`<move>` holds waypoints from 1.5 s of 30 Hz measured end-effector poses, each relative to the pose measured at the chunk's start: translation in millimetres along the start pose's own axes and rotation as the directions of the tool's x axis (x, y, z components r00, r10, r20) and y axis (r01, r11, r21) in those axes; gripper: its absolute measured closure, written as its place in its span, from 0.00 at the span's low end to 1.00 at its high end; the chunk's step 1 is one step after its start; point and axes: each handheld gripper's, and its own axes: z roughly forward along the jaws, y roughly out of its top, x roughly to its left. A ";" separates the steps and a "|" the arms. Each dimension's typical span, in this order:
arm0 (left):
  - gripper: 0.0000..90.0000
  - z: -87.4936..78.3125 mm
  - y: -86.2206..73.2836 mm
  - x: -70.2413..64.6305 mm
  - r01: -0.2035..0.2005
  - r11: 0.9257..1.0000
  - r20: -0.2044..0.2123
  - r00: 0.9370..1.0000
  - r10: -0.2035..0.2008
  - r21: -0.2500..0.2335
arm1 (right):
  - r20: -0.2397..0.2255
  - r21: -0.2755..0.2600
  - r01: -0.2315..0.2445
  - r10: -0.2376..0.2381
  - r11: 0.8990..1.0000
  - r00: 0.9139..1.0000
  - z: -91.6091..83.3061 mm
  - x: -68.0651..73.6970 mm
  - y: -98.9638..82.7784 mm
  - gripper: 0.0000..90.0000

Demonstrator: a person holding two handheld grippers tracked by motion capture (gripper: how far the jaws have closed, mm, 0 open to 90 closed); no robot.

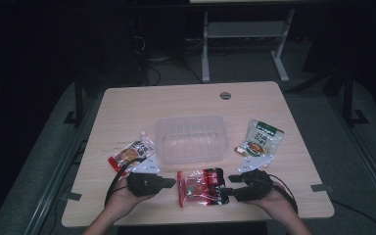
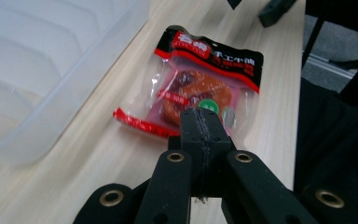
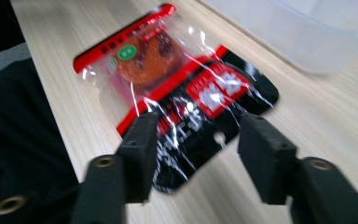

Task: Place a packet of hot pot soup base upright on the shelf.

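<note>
A red and black snack packet (image 1: 203,187) lies flat near the table's front edge, between my two grippers. My left gripper (image 1: 173,182) points at its left edge. In the left gripper view the jaws of the left gripper (image 2: 205,128) are pressed together with nothing seen between them, and the packet (image 2: 205,74) lies just beyond the tips. My right gripper (image 1: 229,184) is at the packet's right edge. In the right gripper view the right gripper (image 3: 203,140) stands open, its jaws either side of the black end of the packet (image 3: 177,84), the pads not pressing on it.
A clear plastic container (image 1: 191,139) stands behind the packet at mid table. A red and white packet (image 1: 132,152) lies left of it, a green and white packet (image 1: 260,138) right of it. The table's front edge (image 1: 196,221) is close to both hands.
</note>
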 end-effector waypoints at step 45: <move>1.00 43.2 -11.8 10.6 0.001 0.988 -0.015 1.000 0.002 0.154 | 0.010 -0.042 0.003 -0.003 0.999 1.000 4.0 -14.4 -7.0 0.29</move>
